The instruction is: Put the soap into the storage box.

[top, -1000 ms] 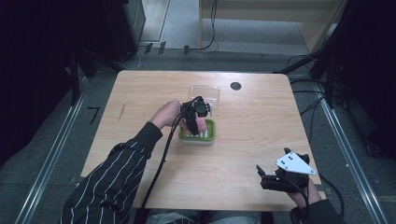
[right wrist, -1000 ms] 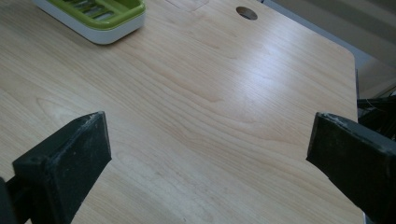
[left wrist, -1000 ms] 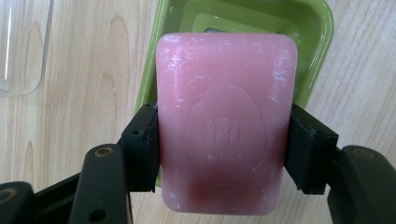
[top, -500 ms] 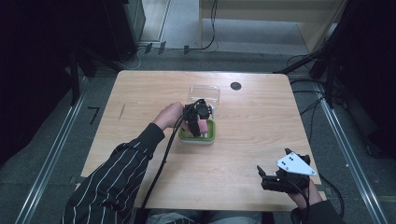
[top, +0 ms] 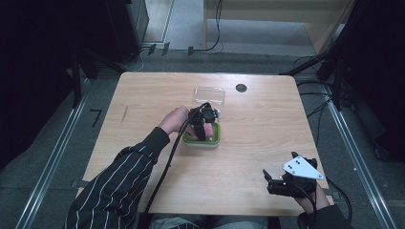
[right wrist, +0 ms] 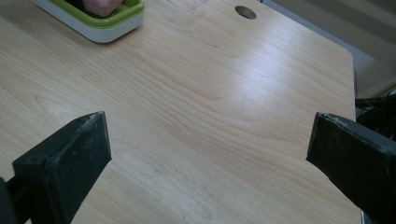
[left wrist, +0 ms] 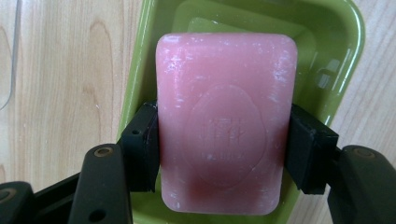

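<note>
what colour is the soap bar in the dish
Pink, seen best in the left gripper view: the soap bar over the green dish.

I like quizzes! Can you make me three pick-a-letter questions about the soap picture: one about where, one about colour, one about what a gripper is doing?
1. Where is the pink rectangular bar of soap?
A. over the green plastic soap dish
B. on the floor
C. on the clear plastic lid

2. What colour is the inside of the soap dish?
A. blue
B. green
C. red

3. What is the left gripper doing?
A. hanging open over bare wood
B. lying on its side
C. clamped on the soap bar

Answers:
1 A, since the left gripper view shows the dish behind the bar on all sides.
2 B, as the dish wall shows green around the bar.
3 C, because both black pads press on the bar's long sides.
</note>
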`<action>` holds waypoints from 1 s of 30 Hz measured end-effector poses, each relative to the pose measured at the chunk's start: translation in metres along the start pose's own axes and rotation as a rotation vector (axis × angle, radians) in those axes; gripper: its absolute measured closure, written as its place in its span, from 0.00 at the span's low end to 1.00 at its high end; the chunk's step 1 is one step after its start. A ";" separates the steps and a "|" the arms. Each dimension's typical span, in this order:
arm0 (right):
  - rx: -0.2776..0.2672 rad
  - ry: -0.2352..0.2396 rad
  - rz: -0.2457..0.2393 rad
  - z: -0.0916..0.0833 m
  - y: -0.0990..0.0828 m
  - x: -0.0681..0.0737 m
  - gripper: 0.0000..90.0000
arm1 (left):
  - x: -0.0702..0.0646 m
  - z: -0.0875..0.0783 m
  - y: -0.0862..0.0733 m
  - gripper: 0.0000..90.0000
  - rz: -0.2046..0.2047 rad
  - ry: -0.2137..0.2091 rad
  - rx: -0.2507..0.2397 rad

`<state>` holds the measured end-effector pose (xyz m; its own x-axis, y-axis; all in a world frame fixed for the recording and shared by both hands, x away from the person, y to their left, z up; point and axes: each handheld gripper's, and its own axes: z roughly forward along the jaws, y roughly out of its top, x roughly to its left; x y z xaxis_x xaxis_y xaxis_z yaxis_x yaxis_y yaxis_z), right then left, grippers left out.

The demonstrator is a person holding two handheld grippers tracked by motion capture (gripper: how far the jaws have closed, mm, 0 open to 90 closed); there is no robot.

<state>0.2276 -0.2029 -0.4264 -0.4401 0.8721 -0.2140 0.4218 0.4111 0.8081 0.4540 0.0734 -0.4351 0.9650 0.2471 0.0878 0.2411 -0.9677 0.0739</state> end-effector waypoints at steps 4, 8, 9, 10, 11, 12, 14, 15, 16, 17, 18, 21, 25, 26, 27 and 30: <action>0.000 0.001 0.001 0.000 0.000 0.000 0.00 | 0.000 0.003 0.000 0.43 -0.031 0.006 -0.003; 0.000 0.002 0.001 0.000 0.000 0.000 0.00 | 0.000 0.005 0.001 0.43 -0.048 0.008 0.001; 0.000 0.002 0.001 0.000 0.000 0.000 0.00 | 0.000 0.006 0.002 0.43 -0.048 0.010 0.007; -0.001 0.003 0.001 0.000 0.000 0.000 0.00 | -0.001 0.006 0.002 0.43 -0.051 0.010 0.004; -0.001 0.004 0.001 0.000 0.000 0.000 0.00 | -0.001 0.006 0.002 0.43 -0.050 0.010 0.003; -0.001 0.004 0.001 0.000 0.000 0.000 0.00 | -0.001 0.006 0.002 0.43 -0.051 0.011 0.004; -0.001 0.003 0.001 0.000 0.000 0.000 0.00 | -0.001 0.006 0.002 0.43 -0.051 0.012 0.004; -0.001 0.005 0.001 0.000 0.000 0.000 0.00 | -0.001 0.006 0.002 0.43 -0.052 0.012 0.004; -0.001 0.004 -0.001 0.000 0.000 0.000 0.00 | -0.001 0.006 0.002 0.43 -0.052 0.012 0.003; -0.002 0.005 -0.002 0.001 0.001 0.000 0.00 | -0.001 0.006 0.002 0.43 -0.054 0.012 0.006; -0.001 0.005 -0.002 0.001 0.001 0.000 0.00 | -0.001 0.006 0.002 0.42 -0.057 0.012 0.004; -0.001 0.004 -0.002 0.001 0.001 0.000 0.00 | 0.000 0.005 0.001 0.42 -0.059 0.011 0.001; -0.002 0.005 -0.004 0.001 0.001 0.000 0.00 | 0.000 0.003 0.001 0.41 -0.082 0.005 -0.021; -0.002 0.005 -0.002 0.001 0.001 0.000 0.00 | 0.001 0.001 0.001 0.38 -0.087 -0.008 -0.022; -0.002 0.004 -0.002 0.001 0.001 0.000 0.00 | 0.001 0.000 0.001 0.37 -0.085 -0.007 -0.024; -0.003 0.005 -0.004 0.001 0.001 0.000 0.00 | 0.001 -0.004 0.001 0.34 -0.090 0.002 -0.032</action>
<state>0.2285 -0.2022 -0.4263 -0.4456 0.8692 -0.2143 0.4179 0.4136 0.8089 0.4545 0.0732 -0.4307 0.9395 0.3328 0.0816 0.3231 -0.9396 0.1129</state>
